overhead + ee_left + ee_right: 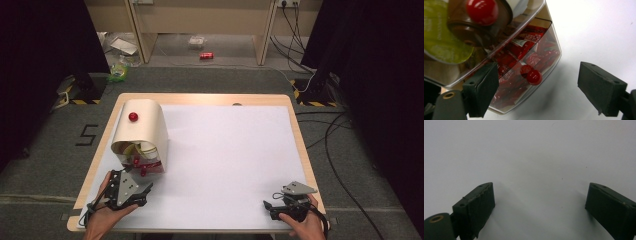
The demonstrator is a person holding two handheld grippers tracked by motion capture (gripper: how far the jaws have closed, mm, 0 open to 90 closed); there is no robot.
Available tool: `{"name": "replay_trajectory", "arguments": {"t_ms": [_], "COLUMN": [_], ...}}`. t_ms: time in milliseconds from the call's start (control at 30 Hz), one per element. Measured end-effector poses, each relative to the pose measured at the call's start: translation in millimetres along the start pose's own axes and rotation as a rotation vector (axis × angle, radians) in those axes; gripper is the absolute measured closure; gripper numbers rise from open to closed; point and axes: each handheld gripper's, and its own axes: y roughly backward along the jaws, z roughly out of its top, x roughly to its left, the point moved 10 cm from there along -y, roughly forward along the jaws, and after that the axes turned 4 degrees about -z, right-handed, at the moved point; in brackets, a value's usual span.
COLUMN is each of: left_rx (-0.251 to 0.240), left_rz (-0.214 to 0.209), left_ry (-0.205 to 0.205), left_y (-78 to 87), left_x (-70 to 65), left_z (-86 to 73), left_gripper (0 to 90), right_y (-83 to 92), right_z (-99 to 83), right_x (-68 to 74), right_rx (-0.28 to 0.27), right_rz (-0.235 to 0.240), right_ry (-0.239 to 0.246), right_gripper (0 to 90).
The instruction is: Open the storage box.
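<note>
The small red knob [534, 77] on the clear drawer front — centre your open left tool [537, 91] around it; right tool [540, 210] open too.

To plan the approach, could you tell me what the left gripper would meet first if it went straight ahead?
Probably the clear drawer's front with its red knob; the left gripper is open and points at it.

The left tool [141, 192] sits in the left hand [102, 215], jaws wide apart. The right tool [274, 207], held by the right hand [305, 225], gapes too.
</note>
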Motion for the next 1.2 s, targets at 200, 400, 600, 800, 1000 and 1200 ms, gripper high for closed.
{"name": "replay_trajectory", "arguments": {"t_ms": [200,400,600,800,1000,1200], "left_rx": [0.032,0.068,0.067,0.122,0.138,0.105], "left_rz": [0.025,0.065,0.057,0.098,0.103,0.074], "left_ry": [-0.065,-0.163,-0.186,-0.325,-0.357,-0.288], "left_y": [-3.5,-5.1,-6.5,-10.0,-19.8,-19.0], "left_x": [-2.2,-3.4,-4.4,-6.7,-10.4,-10.3], "left_z": [0.2,-0.7,-2.0,-4.4,-4.2,-1.6], "left_gripper": [16.1,18.0,14.3,16.3,14.3,14.6], "right_y": [-0.2,-0.2,-0.5,-0.5,-0.4,-0.5], "right_z": [0.1,0.0,0.3,0.2,-0.1,0.0], "right_x": [0.0,0.1,0.3,0.6,0.4,0.6], "right_rx": [-0.001,-0.002,-0.002,-0.001,-0.002,0.0], "right_rz": [-0.001,-0.001,-0.001,-0.001,0.0,0.0], "right_ry": [0.0,-0.001,-0.002,-0.004,-0.001,-0.002], "right_gripper": [8.8,8.6,8.4,8.2,8.1,7.9]}}
